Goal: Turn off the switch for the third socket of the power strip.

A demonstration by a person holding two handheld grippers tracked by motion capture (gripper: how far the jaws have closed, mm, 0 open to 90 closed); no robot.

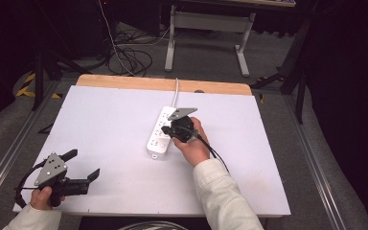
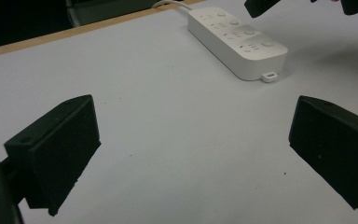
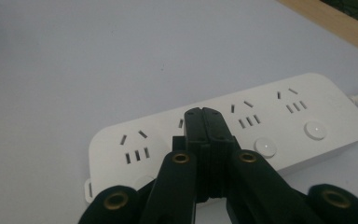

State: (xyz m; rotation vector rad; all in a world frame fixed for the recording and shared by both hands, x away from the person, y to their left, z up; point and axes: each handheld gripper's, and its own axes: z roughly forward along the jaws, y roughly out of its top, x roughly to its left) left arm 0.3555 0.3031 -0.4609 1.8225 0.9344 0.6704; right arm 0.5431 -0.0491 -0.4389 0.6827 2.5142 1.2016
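Observation:
A white power strip (image 1: 158, 139) with several sockets and round buttons lies in the middle of the white table, its cord running to the far edge. My right gripper (image 1: 166, 128) is right over it, jaws shut together with nothing between them. In the right gripper view the joined tips (image 3: 205, 115) cover the strip (image 3: 284, 116) by its second socket; whether they touch it I cannot tell. My left gripper (image 1: 83, 164) rests at the table's front left, wide open and empty. The left gripper view looks between its open jaws (image 2: 193, 154) across bare table towards the strip (image 2: 235, 39).
The white board (image 1: 105, 120) has a wooden strip (image 1: 163, 85) along its far edge. The strip's white cord (image 1: 176, 90) runs off over that edge. Beyond stand a desk frame (image 1: 206, 28) and loose floor cables (image 1: 129, 57). Metal rails flank the table.

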